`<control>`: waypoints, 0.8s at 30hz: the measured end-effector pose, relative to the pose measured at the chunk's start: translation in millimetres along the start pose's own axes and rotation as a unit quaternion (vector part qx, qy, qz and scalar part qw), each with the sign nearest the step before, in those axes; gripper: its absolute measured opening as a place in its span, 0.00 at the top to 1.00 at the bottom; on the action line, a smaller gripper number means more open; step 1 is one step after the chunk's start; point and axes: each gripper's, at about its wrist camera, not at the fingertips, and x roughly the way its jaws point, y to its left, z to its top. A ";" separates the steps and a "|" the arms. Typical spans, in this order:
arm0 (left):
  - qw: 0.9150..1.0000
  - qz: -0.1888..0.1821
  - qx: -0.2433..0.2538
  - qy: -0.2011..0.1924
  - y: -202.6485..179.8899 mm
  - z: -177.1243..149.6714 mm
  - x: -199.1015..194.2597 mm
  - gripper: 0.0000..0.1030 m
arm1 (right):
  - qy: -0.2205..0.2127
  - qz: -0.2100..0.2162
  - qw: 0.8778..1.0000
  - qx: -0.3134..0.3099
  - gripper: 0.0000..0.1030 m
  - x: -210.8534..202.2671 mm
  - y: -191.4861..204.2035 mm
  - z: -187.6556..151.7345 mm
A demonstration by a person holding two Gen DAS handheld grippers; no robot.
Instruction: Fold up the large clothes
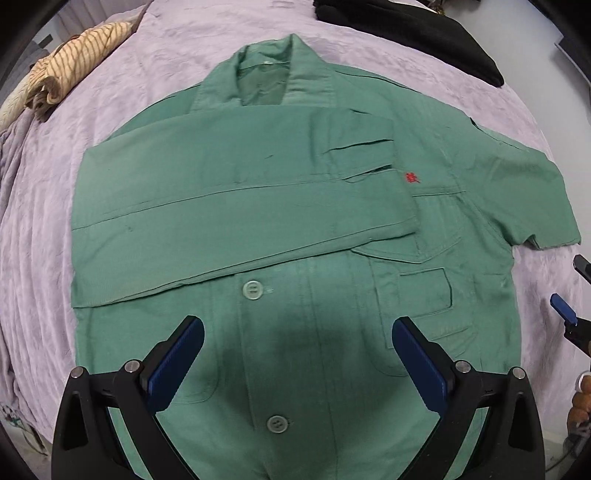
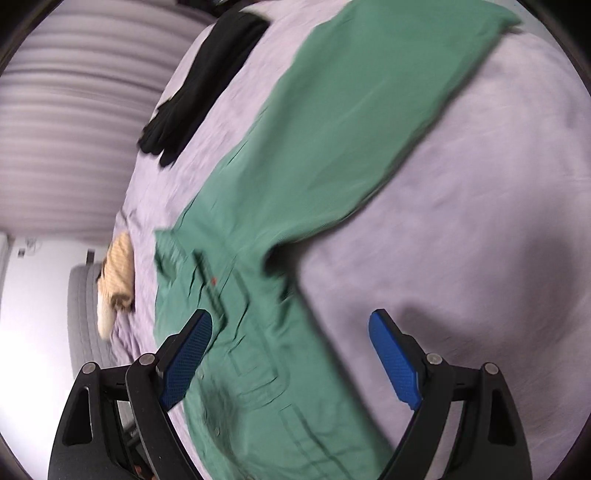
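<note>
Green shirt (image 1: 295,229) laid flat on lavender bedspread (image 1: 110,110), collar at far end; one sleeve seen folded across chest. Left gripper (image 1: 297,354) held above near button placket, fingers apart, nothing gripped. Right gripper (image 2: 290,354) spread wide over shirt edge, empty. Black garment (image 1: 406,33) noted far right, striped cloth (image 1: 74,62) far left.

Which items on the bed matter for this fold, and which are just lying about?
In the job:
green shirt, one sleeve folded across its chest
left gripper, open
right gripper, open

Lying about:
black garment
striped tan cloth
</note>
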 end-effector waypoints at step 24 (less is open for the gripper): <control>0.999 -0.021 0.041 0.006 -77.7 33.6 40.9 0.01 | -0.161 0.124 0.965 0.165 0.13 -20.5 -99.3 145.8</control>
